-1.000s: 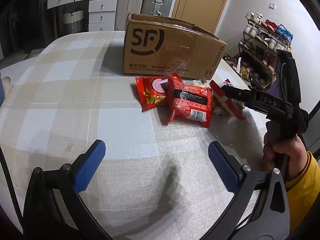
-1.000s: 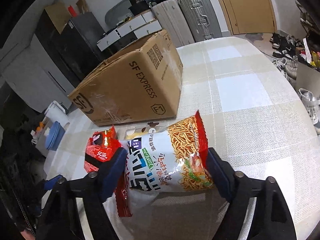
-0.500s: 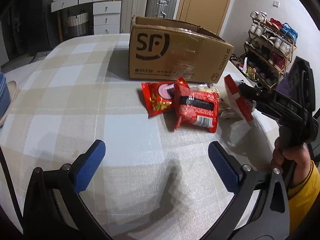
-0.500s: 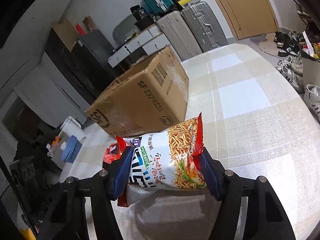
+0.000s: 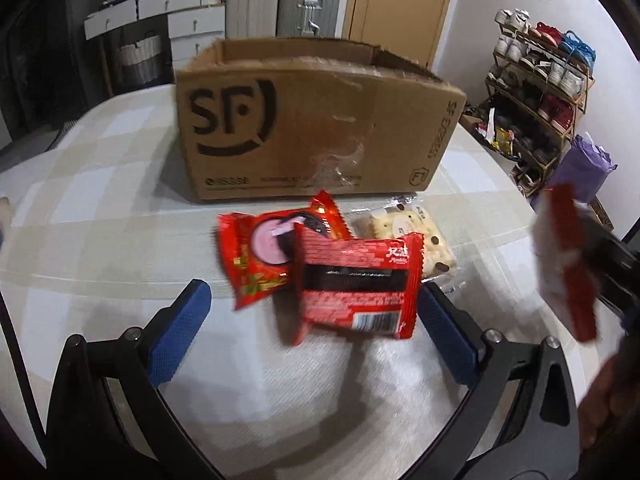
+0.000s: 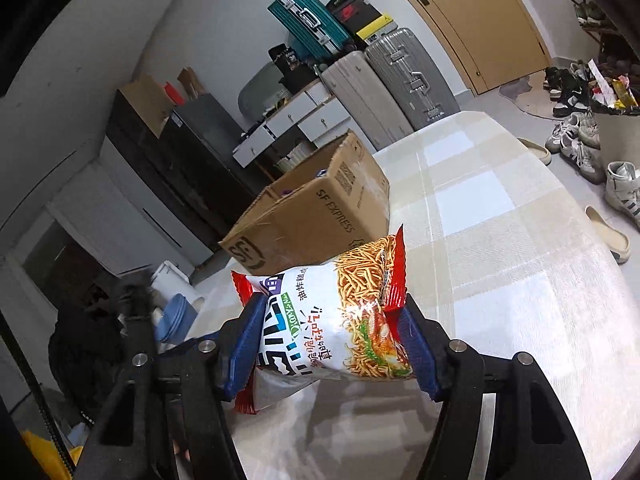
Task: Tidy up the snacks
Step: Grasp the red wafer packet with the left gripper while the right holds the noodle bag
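My right gripper (image 6: 328, 344) is shut on a white and red noodle snack bag (image 6: 336, 320), held clear of the table with the open cardboard box (image 6: 316, 216) beyond it. In the left wrist view that bag (image 5: 566, 268) shows blurred at the right edge. My left gripper (image 5: 310, 334) stands open just above the table, with a red wrapper with a black band (image 5: 356, 284) lying between its fingertips, untouched. A red packet with a pink picture (image 5: 264, 256) and a clear pack of biscuits (image 5: 408, 228) lie behind it, in front of the box (image 5: 312, 128).
The table (image 5: 100, 216) wears a beige checked cloth. Suitcases (image 6: 400, 76) and white drawers (image 5: 188, 12) stand against the far wall. A shoe rack (image 5: 536, 92) and loose shoes (image 6: 580, 148) are off the table's right side. A purple bag (image 5: 580, 168) sits near the rack.
The right gripper closed on the noodle bag and lifted it off the table. The left gripper moved forward toward the red packets, which now lie between its fingers.
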Demonstrator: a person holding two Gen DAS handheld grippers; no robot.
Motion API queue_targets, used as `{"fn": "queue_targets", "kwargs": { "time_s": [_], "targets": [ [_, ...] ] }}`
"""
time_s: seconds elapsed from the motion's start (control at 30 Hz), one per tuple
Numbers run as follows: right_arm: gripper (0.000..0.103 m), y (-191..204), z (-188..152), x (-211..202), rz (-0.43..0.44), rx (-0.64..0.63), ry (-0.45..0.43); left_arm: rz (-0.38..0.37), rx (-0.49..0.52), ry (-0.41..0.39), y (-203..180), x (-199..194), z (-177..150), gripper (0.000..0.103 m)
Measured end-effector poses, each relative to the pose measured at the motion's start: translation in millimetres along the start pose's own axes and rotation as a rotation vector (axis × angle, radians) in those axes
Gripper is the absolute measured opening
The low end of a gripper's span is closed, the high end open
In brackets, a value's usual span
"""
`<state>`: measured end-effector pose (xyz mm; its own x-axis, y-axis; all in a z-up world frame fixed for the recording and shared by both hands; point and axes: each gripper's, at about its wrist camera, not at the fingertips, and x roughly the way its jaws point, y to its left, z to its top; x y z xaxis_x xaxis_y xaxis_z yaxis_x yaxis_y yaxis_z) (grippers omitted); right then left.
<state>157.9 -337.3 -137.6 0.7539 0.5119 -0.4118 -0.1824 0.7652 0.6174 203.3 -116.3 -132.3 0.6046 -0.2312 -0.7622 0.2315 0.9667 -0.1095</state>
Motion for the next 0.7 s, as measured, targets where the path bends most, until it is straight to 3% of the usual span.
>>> {"fn": "queue_targets", "kwargs": {
  "time_s": [0.23,0.27,0.4,0.5,0.7],
  "targets": [
    [0.066,4.6,-12.9,-13.0,0.012,0.02,0.005,0.012,-0.001,0.068,-7.0,30.9,4.0,0.1],
    [0.066,4.6,-14.3,-14.0,0.011,0.024,0.004,0.006,-0.011,0.063,-5.7,30.8,2.6,0.096],
    [0.066,4.3,-19.7,-17.9,0.015,0.04,0.009,-0.025,-0.019,0.049,-2.2,27.3,6.7,0.05],
    [0.066,6.2,-23.6,-18.3,0.014,0.044,0.016,-0.059,-0.017,0.063,0.2,25.4,8.0,0.039],
    [0.066,13.1,-27.3,-23.6,0.008,0.042,0.014,-0.107,-0.065,0.082,15.5,17.2,4.5,0.032]
  ]
}}
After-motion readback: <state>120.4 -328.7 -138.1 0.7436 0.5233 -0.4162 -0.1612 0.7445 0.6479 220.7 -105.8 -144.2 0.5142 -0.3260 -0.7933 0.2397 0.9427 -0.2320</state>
